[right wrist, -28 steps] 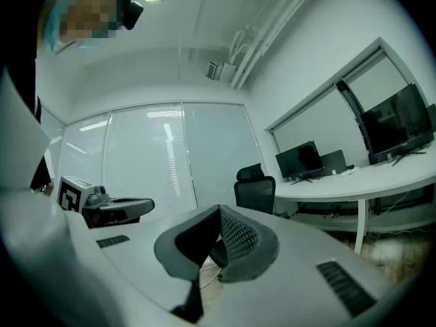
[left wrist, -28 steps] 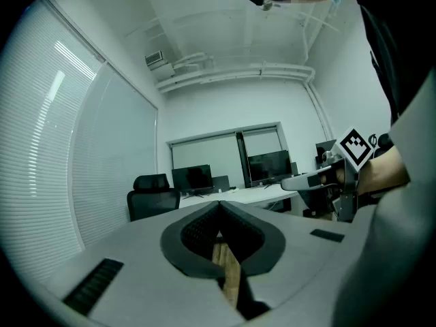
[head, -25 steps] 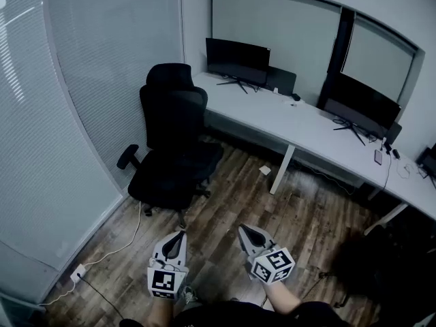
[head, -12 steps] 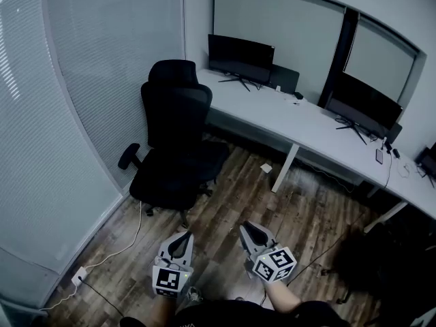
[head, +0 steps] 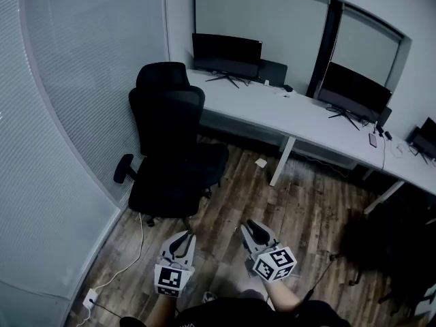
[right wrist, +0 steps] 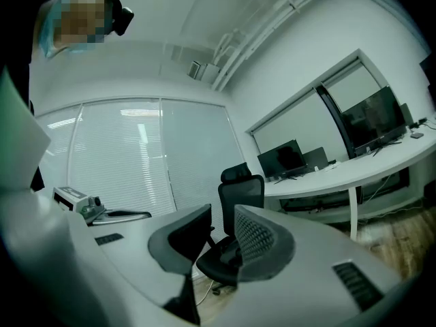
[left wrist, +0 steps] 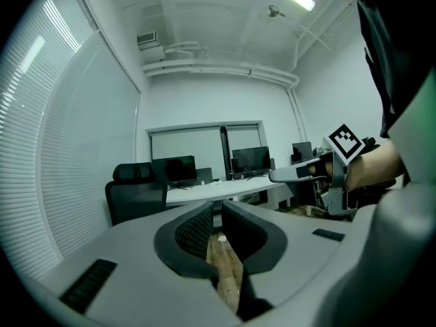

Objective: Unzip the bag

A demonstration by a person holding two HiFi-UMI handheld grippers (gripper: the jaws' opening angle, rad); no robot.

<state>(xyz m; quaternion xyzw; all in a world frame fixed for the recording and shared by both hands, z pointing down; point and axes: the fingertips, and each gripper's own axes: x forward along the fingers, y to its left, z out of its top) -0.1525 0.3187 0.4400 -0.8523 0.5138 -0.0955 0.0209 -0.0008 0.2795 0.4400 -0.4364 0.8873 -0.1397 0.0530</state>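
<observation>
— Claws, from the head view?
— Left claw (head: 182, 236) and right claw (head: 253, 225) hang over the floor (head: 300, 210), facing an office chair (head: 170, 148). A dark bulk (head: 385, 244) by the table's (head: 306, 118) right end may be the bag; I cannot tell.
— Left gripper view?
— Jaws together, empty.
— Right gripper view?
— Jaws have just been opening: apart, nothing between.

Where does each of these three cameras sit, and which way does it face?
Head view: on the person's head, facing steeply down at the floor, chair and desk; both forearms, left claw and right claw show.
Left gripper view: on the left claw, looking along its shut, empty jaws towards the desk; the right claw shows at right.
Right gripper view: on the right claw, looking between its empty jaws, which have just been opening, at the chair; the left claw shows at left.
Shared: all three see chair and desk.
</observation>
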